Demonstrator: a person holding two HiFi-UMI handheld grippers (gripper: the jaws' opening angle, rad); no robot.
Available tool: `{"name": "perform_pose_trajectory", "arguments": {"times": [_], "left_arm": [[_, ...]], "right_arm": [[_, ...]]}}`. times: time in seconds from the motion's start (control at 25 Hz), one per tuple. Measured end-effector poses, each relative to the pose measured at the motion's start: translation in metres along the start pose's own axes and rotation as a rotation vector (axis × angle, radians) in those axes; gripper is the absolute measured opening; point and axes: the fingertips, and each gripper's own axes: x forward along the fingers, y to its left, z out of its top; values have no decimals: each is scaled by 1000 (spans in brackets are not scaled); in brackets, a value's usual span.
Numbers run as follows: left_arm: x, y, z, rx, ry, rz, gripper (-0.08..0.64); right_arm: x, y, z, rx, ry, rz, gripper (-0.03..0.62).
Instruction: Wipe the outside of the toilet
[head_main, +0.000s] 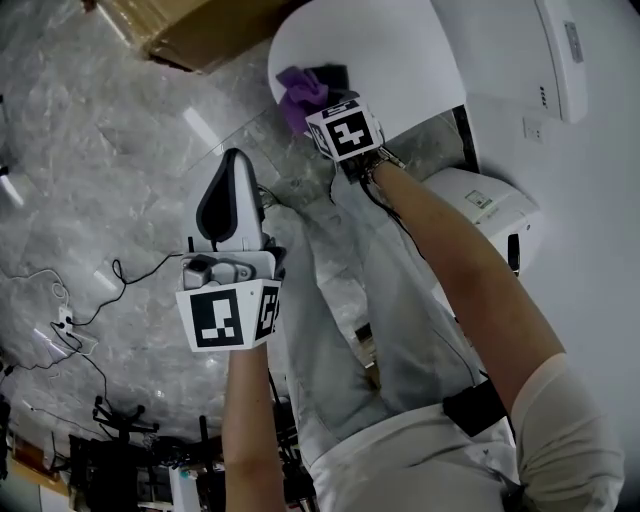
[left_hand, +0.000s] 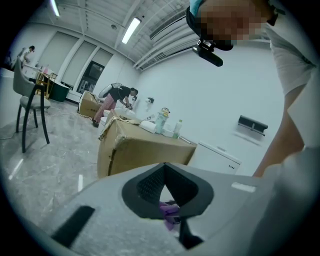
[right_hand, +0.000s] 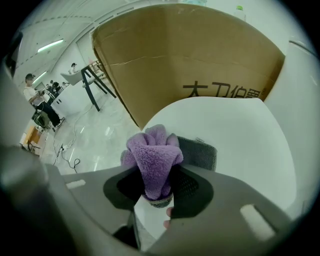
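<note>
Marble floor (head_main: 100, 130), right claw (head_main: 318, 88) clenching purple cloth (head_main: 297, 100) on toilet (head_main: 400, 60), left claw (head_main: 233, 165) closed.

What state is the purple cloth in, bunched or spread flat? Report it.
Bunched. The purple cloth is crumpled into a thick wad, pinched between the jaws of the right hand-held gripper.

The cloth (head_main: 298, 95) in the right tool (head_main: 318, 88) lies at the toilet lid (head_main: 390, 60) edge, cardboard box (head_main: 200, 30) beyond
</note>
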Motion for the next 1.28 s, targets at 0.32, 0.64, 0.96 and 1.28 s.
{"name": "perform_pose_trajectory", "arguments": {"times": [0.32,0.64,0.96,1.28], "left_arm": [[6,-4,0,-15,-2,18,5],[51,-73,-12,10,20,-30,6],[98,-154,-22,13,12,-47,6],[137,-230,-42,28,38,-102,6]], "right_arm": [[4,48,-7,-74,25,100,137],[-24,34,-31,-243,6,254,137],[-61,-130,-44,-188,-60,56,137],[-93,-296,-66,-15,-51,-153,138]]}}
